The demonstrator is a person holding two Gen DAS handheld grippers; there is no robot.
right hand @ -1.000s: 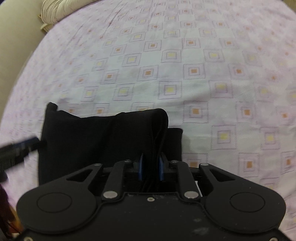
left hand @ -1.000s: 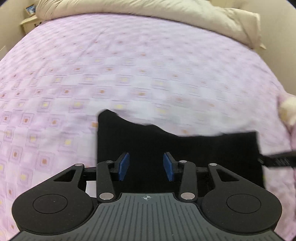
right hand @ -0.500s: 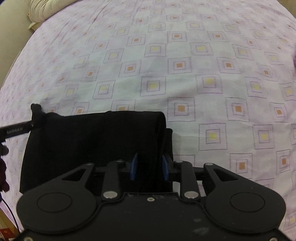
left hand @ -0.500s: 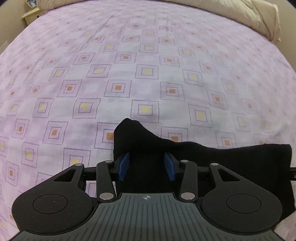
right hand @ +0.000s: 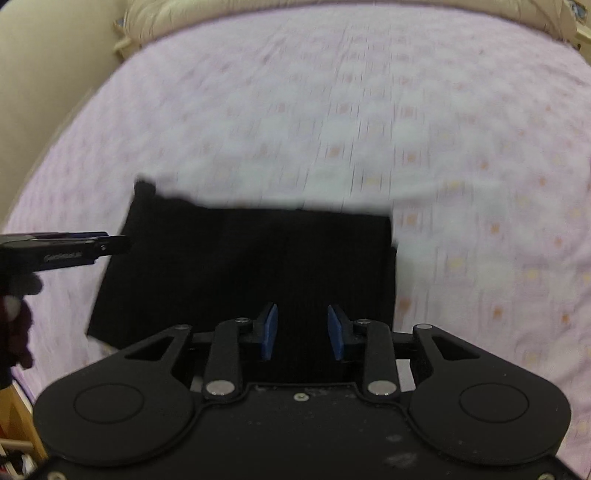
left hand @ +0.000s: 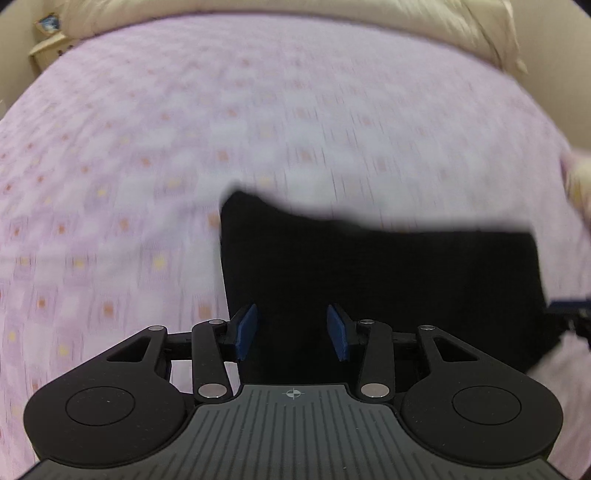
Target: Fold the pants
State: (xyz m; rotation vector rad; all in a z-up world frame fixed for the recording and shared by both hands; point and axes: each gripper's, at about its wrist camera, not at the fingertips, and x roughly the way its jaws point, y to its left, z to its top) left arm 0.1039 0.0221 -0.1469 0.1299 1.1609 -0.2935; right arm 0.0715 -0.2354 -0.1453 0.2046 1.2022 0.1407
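Lilac patterned bedspread is carrying the folded black pants near its front edge. Left tongs are gaping over the pants — right tongs, clamped on the fold earlier, are now parted too.

The pants are plain black. The bed wears a pale lilac cover patterned with small orange and yellow squares. At twelve o'clock lies a cream pillow. Each black hand-held gripper, left and right, has blue pads.
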